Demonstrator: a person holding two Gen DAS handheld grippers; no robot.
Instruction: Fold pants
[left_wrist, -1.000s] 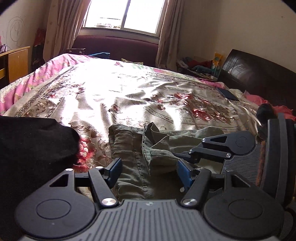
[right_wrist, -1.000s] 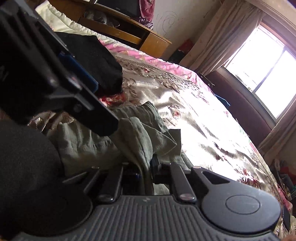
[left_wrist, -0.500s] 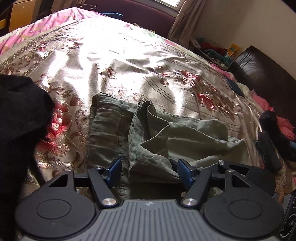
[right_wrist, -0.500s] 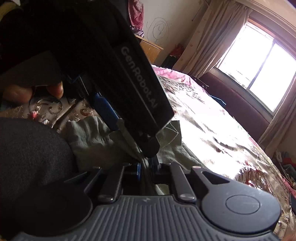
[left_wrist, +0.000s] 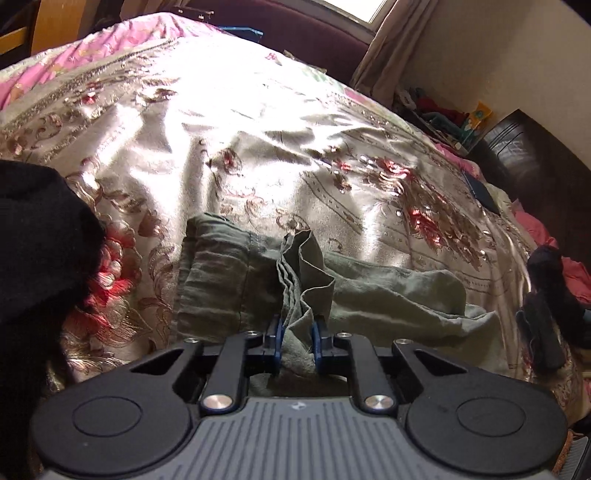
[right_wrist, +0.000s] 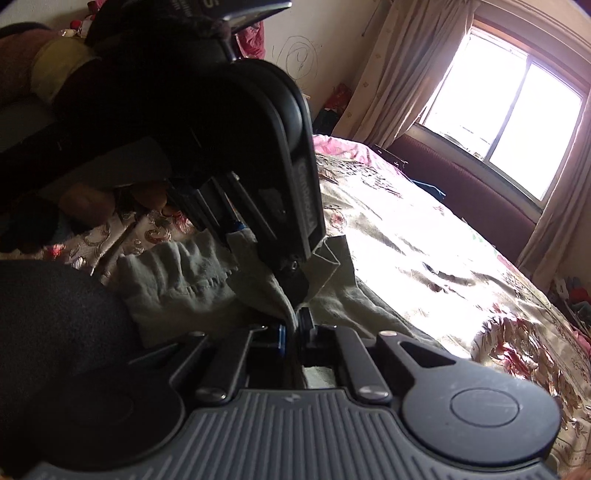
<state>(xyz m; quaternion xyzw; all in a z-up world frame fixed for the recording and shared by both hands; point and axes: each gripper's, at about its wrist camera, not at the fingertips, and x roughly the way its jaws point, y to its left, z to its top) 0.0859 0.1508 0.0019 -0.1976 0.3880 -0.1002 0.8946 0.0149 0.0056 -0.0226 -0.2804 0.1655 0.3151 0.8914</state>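
Left tongs (left_wrist: 297, 341) and right tongs (right_wrist: 291, 332) each pinch bunched olive pants (left_wrist: 388, 295) nearly closed.

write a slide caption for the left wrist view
Left tool shut on bunched olive green pants lying on a floral satin bedspread.

**Bedroom surroundings**

A bed is seen covered by a shiny floral bedspread (left_wrist: 258, 122). A black garment (left_wrist: 40, 236) lies on its left side. A bright window (right_wrist: 509, 122) is flanked by beige curtains (right_wrist: 399, 85), and a dark headboard (left_wrist: 535, 155) stands at right.
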